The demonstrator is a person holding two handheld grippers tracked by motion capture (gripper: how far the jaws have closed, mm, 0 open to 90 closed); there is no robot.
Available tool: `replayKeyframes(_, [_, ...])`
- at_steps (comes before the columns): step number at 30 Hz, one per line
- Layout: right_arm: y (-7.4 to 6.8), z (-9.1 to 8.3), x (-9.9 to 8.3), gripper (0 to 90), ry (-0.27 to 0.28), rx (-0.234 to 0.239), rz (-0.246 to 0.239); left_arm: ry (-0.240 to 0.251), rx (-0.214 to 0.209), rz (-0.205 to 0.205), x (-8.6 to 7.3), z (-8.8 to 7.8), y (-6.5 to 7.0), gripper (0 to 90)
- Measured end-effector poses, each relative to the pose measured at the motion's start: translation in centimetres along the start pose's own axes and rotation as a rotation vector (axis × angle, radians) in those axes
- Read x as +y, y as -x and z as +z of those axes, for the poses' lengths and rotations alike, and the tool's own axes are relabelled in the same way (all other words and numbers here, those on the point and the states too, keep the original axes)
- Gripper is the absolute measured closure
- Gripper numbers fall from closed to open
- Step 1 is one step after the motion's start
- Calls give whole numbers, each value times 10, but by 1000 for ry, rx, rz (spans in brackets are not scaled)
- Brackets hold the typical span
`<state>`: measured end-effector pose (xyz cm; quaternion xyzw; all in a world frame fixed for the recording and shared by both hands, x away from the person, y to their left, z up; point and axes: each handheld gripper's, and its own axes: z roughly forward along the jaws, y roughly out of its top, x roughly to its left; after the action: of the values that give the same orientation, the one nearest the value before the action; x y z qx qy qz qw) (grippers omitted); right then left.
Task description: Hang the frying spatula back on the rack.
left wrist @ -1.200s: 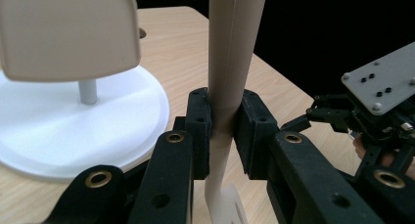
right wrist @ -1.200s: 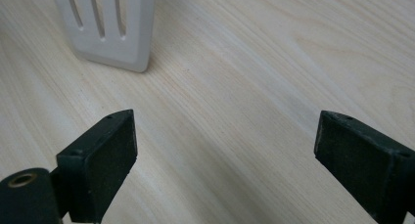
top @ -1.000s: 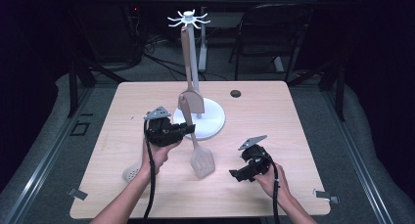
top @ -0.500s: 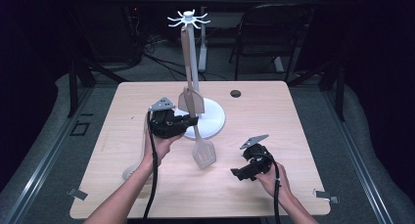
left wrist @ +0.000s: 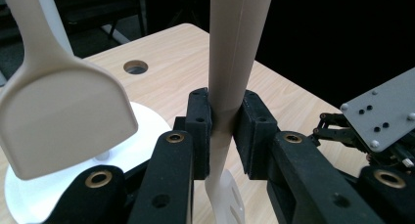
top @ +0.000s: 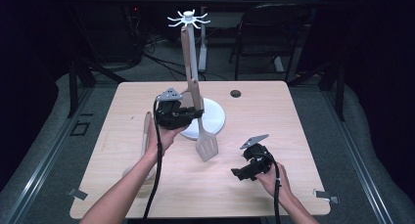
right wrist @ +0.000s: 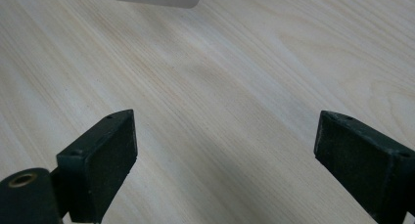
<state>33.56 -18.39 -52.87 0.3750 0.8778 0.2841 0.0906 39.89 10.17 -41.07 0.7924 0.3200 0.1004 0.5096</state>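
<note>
text: none legible | labels: none | brands: none | numbers: none

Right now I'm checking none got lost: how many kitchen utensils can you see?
3. A slotted spatula clamped in the left gripper, a solid spatula at the white stand, and a wooden spoon on the table.

Beige slotted spatula, upright, blade down, above table beside stand base.

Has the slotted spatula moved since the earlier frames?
Yes. The slotted spatula, clamped in the left tongs, has risen and swung upright; its handle top now nears the rack's hooks, judged against the white stand base.
</note>
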Motion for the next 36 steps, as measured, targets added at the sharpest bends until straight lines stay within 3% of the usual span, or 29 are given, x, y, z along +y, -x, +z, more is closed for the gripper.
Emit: replayKeyframes(36, [1, 1, 0, 86, -3, 6, 0, -10, 58, 58, 49, 4, -10, 769])
